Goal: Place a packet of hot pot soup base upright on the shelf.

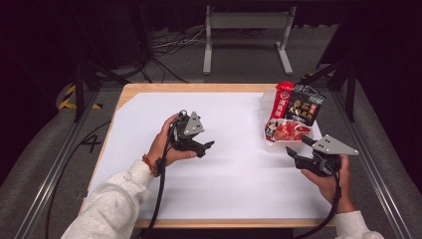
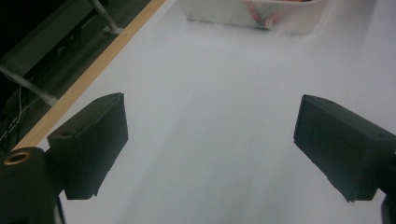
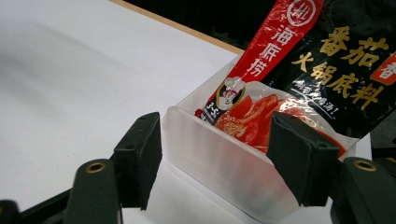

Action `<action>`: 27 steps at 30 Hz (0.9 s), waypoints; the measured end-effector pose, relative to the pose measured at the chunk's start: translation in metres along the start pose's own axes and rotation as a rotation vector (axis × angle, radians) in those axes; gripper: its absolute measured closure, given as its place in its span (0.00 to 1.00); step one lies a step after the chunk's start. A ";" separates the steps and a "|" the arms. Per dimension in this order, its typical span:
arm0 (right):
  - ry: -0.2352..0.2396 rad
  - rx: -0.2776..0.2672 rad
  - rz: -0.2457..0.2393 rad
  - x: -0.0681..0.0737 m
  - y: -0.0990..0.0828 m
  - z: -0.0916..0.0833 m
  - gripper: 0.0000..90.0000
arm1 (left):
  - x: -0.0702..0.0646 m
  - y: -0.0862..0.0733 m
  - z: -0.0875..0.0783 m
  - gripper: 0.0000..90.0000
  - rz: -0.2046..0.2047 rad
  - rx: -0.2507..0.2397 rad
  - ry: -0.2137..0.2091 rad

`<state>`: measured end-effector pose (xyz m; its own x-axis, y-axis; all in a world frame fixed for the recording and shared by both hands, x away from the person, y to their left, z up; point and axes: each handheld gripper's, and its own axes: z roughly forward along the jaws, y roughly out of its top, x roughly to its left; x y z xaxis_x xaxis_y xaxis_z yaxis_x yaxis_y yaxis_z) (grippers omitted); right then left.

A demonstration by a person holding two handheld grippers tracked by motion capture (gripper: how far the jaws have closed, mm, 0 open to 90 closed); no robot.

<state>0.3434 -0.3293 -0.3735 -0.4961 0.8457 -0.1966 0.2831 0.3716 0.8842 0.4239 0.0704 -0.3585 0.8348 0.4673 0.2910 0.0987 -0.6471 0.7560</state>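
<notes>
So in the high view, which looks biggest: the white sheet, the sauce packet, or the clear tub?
1. White sheet, by far the largest.
2. Sauce packet and clear tub: too close to rank, since the packet hides much of the tub.

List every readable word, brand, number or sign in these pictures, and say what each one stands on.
"海底捞": white characters down the red strip of the sauce packet in the clear plastic tub.
"番茄火锅底料": gold characters on the packet's black part.
"3-5": small label near the cartoon face; the rest is too small to read.
"4": floor mark left of the table.
</notes>
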 end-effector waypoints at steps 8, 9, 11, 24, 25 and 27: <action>0.014 0.026 -0.036 0.005 -0.004 0.000 0.35 | -0.002 -0.021 -0.016 0.12 -0.019 0.000 0.006; 0.014 0.029 -0.039 0.005 -0.005 0.000 0.35 | -0.002 -0.023 -0.018 0.12 -0.019 0.003 0.005; 0.016 0.036 -0.048 0.007 -0.006 0.001 0.34 | -0.004 -0.028 -0.020 0.12 -0.010 0.011 0.013; 0.017 0.067 -0.083 0.011 -0.015 0.001 0.29 | -0.010 -0.053 -0.037 0.11 0.013 0.055 0.032; 0.016 0.068 -0.084 0.012 -0.016 0.001 0.29 | -0.011 -0.055 -0.038 0.11 0.015 0.059 0.036; 0.013 0.072 -0.087 0.012 -0.017 0.001 0.28 | -0.012 -0.060 -0.041 0.11 0.015 0.065 0.037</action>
<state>0.3334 -0.3256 -0.3916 -0.5318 0.8044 -0.2650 0.2965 0.4700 0.8314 0.3863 0.1281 -0.3831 0.8159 0.4787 0.3243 0.1226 -0.6914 0.7120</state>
